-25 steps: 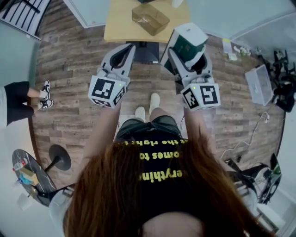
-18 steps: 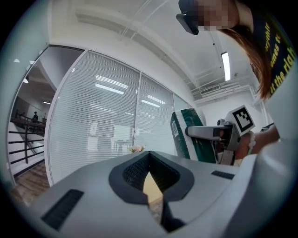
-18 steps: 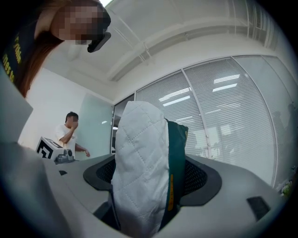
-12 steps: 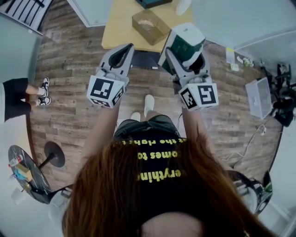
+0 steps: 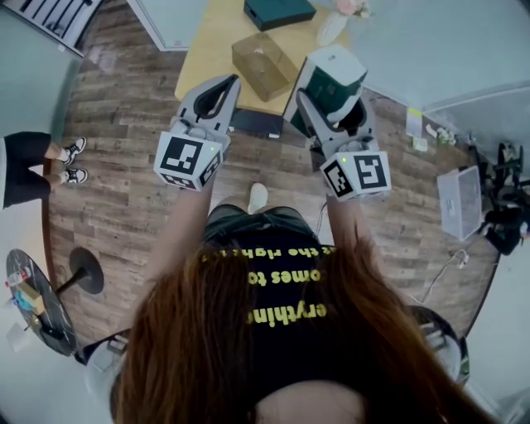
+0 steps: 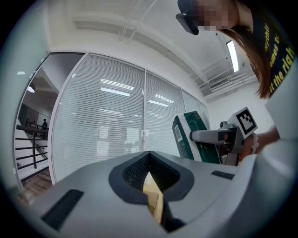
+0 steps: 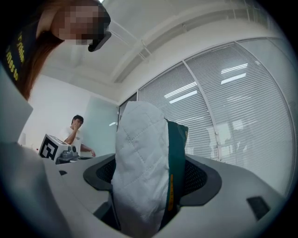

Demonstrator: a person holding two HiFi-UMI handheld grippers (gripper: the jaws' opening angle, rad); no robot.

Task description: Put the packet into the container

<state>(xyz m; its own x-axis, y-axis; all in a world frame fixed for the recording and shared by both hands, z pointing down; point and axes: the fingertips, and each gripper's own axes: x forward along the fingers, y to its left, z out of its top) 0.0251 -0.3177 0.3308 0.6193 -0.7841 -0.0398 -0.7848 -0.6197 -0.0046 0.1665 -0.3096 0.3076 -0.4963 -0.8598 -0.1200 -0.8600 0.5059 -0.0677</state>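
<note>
Right gripper [image 7: 150, 188] was clamped on the packet [image 7: 139, 158], with the white quilted face against one jaw and the green face against the other. The packet stood upright on its edge, probably so that a narrow side could go into the container first. Left gripper [image 6: 151, 183] had its jaws drawn together on nothing; only a tan sliver showed through the slit. It was idle, held level to the left of the right one, apparently just kept out of the way. Both grippers hung over the wooden floor [image 5: 124, 116] at the near edge of the yellow table [image 5: 199, 70]. The container [image 5: 263, 65], a clear brownish box, stood on that table, to the left of the packet and not yet under it. Whether its top was open could not be told. A dark green box [image 5: 279, 12] lay farther back. Judged: carry step, with delivery not yet made.
</note>
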